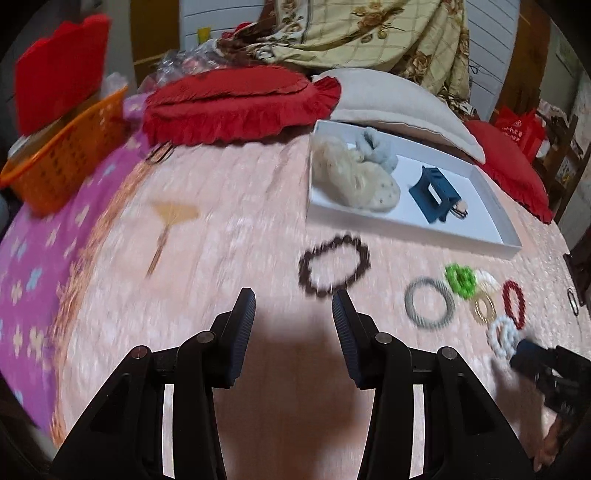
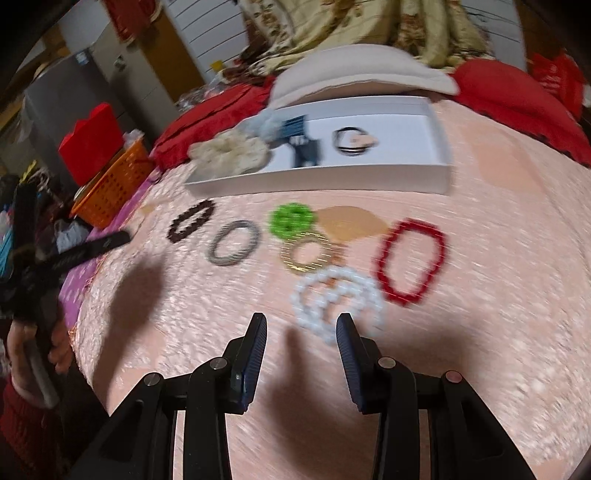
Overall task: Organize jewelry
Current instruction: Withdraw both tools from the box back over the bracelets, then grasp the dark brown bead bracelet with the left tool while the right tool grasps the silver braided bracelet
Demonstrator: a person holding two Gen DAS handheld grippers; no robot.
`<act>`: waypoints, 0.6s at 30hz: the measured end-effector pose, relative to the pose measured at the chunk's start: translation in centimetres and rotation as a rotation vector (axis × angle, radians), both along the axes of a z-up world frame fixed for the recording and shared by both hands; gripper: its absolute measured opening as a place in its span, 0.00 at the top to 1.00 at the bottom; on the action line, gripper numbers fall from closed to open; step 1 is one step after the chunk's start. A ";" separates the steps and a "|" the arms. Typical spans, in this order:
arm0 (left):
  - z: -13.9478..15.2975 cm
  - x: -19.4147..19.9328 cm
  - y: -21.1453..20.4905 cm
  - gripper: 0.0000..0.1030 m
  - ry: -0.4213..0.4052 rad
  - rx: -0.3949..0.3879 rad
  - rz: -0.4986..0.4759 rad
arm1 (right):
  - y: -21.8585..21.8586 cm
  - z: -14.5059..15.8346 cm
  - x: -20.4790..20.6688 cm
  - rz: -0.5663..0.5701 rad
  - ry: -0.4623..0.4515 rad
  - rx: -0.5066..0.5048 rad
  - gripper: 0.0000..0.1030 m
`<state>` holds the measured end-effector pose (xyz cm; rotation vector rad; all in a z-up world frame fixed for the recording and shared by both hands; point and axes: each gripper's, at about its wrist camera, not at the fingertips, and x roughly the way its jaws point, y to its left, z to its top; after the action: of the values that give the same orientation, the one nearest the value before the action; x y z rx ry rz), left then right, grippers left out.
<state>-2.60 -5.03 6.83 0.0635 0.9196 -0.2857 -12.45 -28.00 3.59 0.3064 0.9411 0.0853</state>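
Several bracelets lie on the pink bedspread: a dark brown bead bracelet (image 1: 334,267) (image 2: 191,220), a grey ring (image 1: 429,302) (image 2: 234,243), a green one (image 1: 460,279) (image 2: 291,220), a gold one (image 2: 307,253), a white pearl one (image 2: 335,301) (image 1: 503,338) and a red one (image 2: 412,261) (image 1: 514,302). A white tray (image 1: 509,242) (image 2: 317,181) holds fluffy scrunchies (image 1: 352,173), a blue claw clip (image 1: 436,194) and a black ring (image 2: 351,141). My left gripper (image 1: 293,308) is open, just short of the brown bracelet. My right gripper (image 2: 302,330) is open, just short of the pearl bracelet.
An orange basket (image 1: 62,162) (image 2: 110,192) stands at the left. Red cushions (image 1: 236,107), a beige pillow (image 1: 399,107) and a floral quilt (image 1: 369,33) lie behind the tray. A tan comb-like piece (image 1: 170,221) lies on the bedspread at the left.
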 end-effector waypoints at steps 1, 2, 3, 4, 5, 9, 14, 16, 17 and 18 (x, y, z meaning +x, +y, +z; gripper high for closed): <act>-0.2 0.7 -0.3 0.58 0.003 0.002 -0.005 | 0.5 0.0 0.6 0.010 0.001 -0.002 0.64; -0.5 1.4 -0.6 0.58 0.008 0.001 -0.010 | 1.2 0.1 1.4 0.024 -0.006 -0.007 0.64; -0.9 2.5 -0.9 0.58 0.014 -0.006 -0.015 | 1.6 0.2 2.0 0.036 -0.003 -0.005 0.64; -1.2 3.1 -1.0 0.58 0.019 -0.010 -0.013 | 2.0 0.1 2.6 0.044 0.000 -0.002 0.64; -1.6 4.0 -1.0 0.58 0.028 -0.015 -0.009 | 2.4 0.1 3.4 0.051 0.003 0.004 0.64; -2.8 6.1 -0.3 0.58 0.059 -0.069 -0.001 | 4.0 0.4 5.9 0.086 -0.007 0.011 0.64; -3.9 6.9 -0.1 0.58 0.079 -0.106 -0.038 | 6.2 -0.3 8.6 0.139 0.016 -0.023 0.64; -4.4 7.1 -0.4 0.59 0.095 -0.098 -0.048 | 6.8 -0.8 9.4 0.147 0.026 -0.056 0.64; -4.6 7.2 -0.7 0.59 0.095 -0.087 -0.060 | 7.0 -1.0 9.6 0.149 0.029 -0.068 0.64; -4.6 7.2 -0.9 0.58 0.094 -0.081 -0.072 | 7.1 -1.1 9.7 0.149 0.027 -0.076 0.64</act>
<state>4.65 -5.93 2.21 0.0089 0.9995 -0.3952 -2.72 -20.87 2.47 0.1673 0.9907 0.1825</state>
